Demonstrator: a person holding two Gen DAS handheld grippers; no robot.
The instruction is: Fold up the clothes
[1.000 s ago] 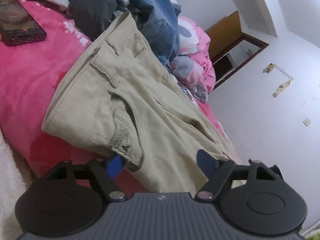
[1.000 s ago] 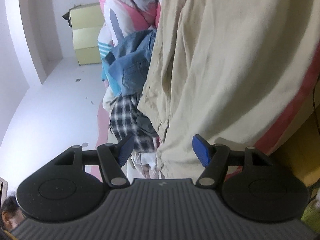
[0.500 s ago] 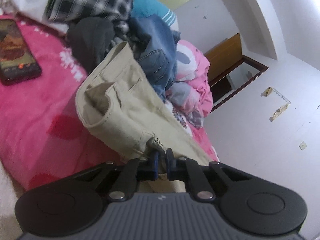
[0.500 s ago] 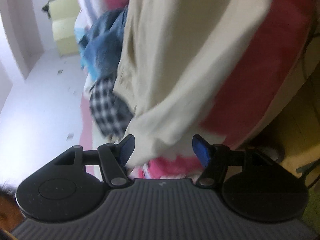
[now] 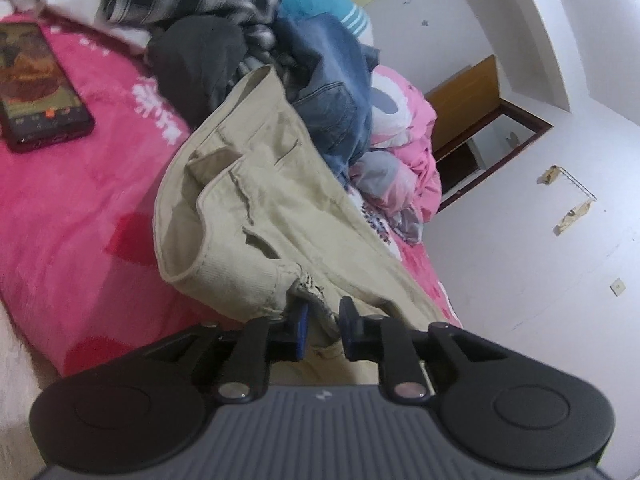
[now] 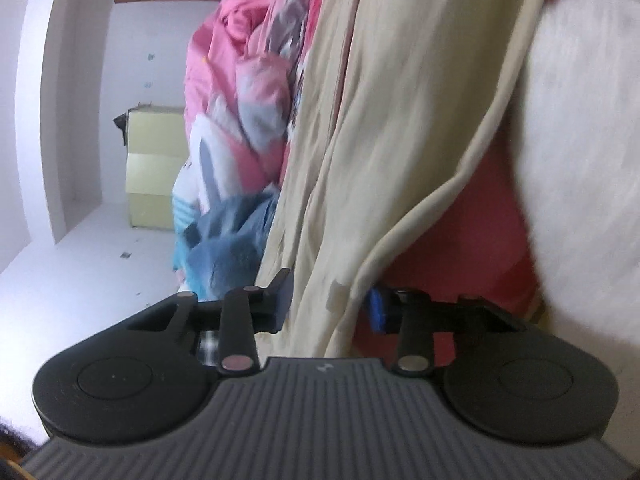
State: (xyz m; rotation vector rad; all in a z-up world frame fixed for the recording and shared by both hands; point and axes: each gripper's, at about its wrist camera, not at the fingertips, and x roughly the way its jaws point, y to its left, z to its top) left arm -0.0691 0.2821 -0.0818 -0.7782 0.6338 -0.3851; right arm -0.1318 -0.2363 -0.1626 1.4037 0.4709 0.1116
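- The khaki trousers (image 5: pixel 256 216) lie on the pink bedspread (image 5: pixel 80 216), the waist end towards 12 o'clock against the heap of unfolded clothes (image 5: pixel 256 40), the legs running down towards 5 o'clock in the left wrist view.
- The left tongs (image 5: pixel 323 322) stand narrow, with a bunched bit of the trousers' waistband or fly corner between the blue pads; the cloth rises to them, so I judge it pinched, though a small gap shows between the pads.
- The right tongs (image 6: pixel 330 300) stand about half open astride a hanging fold of the trouser leg (image 6: pixel 400 120); the cloth runs between the pads, but neither pad clearly presses on it, so I cannot tell whether it is gripped.
- Step in hand, as I judge it: taking hold of the trousers at two places, waist on the left and leg on the right, to lift or lay them over for a fold. Whether this is a lengthwise fold or a later one the pictures do not settle.
- The next move calls for a firm hold at the right tongs, and for both ends to travel together so the loose cloth does not twist.
- A phone (image 5: pixel 36 84) lies at 10 o'clock on the bedspread, well apart from the trousers; the heap at 12 o'clock touches the waist and may snag.
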